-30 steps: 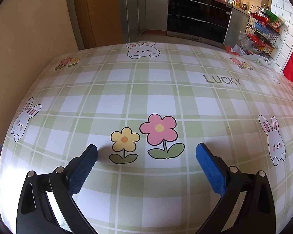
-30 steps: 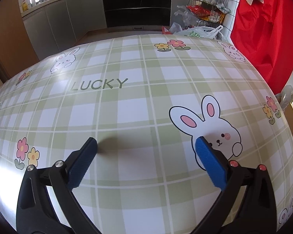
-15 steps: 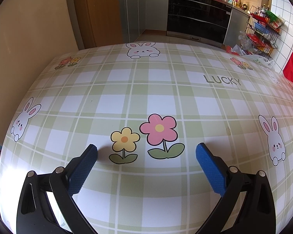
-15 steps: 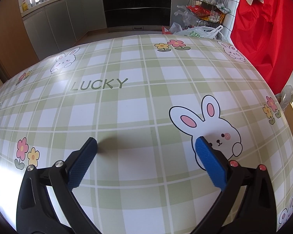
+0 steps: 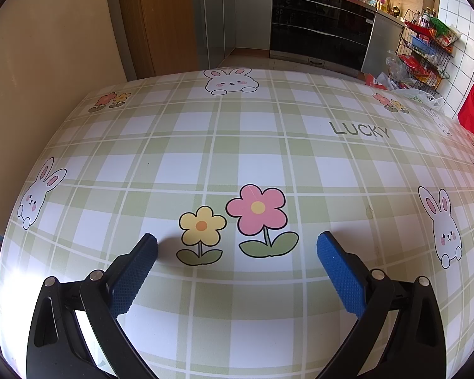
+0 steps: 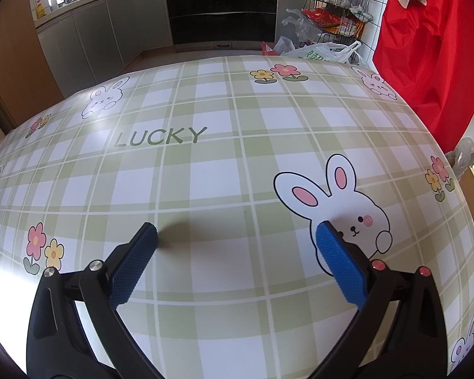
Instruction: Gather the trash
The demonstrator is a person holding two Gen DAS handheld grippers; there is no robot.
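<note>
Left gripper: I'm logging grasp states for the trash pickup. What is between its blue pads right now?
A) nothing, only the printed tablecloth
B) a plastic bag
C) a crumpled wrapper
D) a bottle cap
A: the left gripper is open, with only the tablecloth's printed flowers showing between its pads.

The surface (image 5: 268, 145) is covered by a green-and-white checked cloth (image 6: 224, 170) printed with rabbits, flowers and the word "LUCKY". A pink and a yellow flower print (image 5: 237, 221) lie just ahead of the left hand-held gripper (image 5: 237, 243), between its fingers. A rabbit print (image 6: 341, 202) lies at the right finger of the right hand-held gripper (image 6: 237, 240). Only prints and shadows show on the cloth.
</note>
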